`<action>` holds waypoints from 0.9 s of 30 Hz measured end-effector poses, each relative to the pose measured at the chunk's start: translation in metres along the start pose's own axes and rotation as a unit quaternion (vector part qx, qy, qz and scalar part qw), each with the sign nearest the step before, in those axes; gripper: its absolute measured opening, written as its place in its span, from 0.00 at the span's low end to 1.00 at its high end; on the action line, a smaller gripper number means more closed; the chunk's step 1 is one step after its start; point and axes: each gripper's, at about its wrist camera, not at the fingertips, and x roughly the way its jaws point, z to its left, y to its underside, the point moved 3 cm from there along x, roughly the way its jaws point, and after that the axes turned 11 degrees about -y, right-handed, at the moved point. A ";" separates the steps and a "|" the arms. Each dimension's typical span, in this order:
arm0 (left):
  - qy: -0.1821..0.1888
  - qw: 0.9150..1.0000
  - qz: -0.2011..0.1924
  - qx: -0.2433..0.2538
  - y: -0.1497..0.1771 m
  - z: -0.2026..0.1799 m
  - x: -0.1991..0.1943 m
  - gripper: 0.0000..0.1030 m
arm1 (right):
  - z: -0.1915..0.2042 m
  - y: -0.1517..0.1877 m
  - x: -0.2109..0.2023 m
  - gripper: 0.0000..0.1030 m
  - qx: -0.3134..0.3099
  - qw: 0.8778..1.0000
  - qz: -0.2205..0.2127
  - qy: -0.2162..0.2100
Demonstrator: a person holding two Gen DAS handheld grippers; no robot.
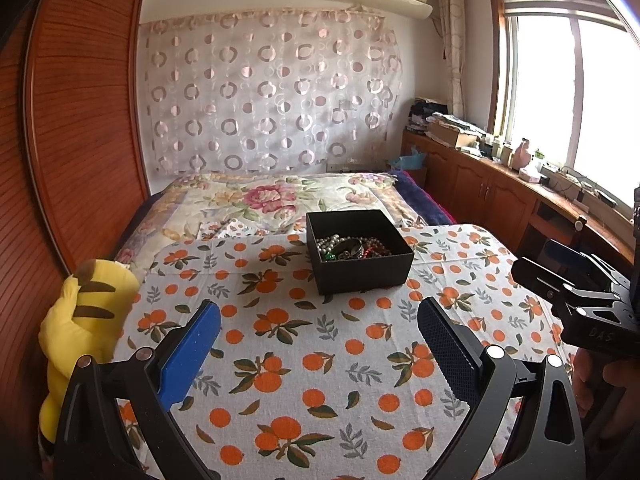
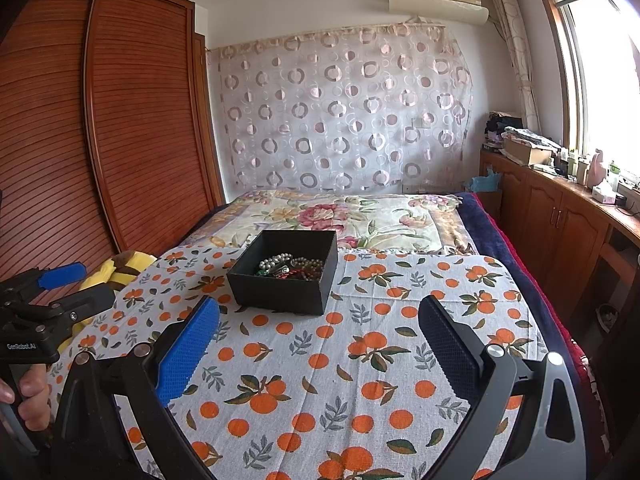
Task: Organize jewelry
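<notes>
Ahead of both wide-open tools sits the jewelry box [image 1: 359, 251].

The left gripper [image 1: 320, 344] is held level with its jaws spread wide apart and nothing between them. The right gripper [image 2: 320, 344] is held beside it, equally wide and unloaded.

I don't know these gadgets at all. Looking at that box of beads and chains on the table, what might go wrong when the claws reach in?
1. The jewelry lies tangled in one heap in the black box, so gripping one strand may drag others out.
2. The box looks light and sits on a loose orange-print cloth; a nudge could slide or tip it.
3. Both the left gripper and the right gripper are open and aimed at the same small box, so they might bump each other.
</notes>
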 end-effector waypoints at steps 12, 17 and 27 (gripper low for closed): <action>0.001 1.000 -0.003 0.000 -0.004 -0.001 -0.002 0.92 | 0.001 0.001 0.001 0.98 0.000 1.000 0.000 0.000; 0.001 1.000 -0.003 0.000 -0.005 -0.001 -0.002 0.92 | 0.001 0.001 0.001 0.98 0.000 1.000 0.000 0.000; 0.000 1.000 -0.002 -0.003 -0.007 0.000 -0.004 0.92 | 0.001 0.001 0.001 0.98 0.000 1.000 0.000 0.000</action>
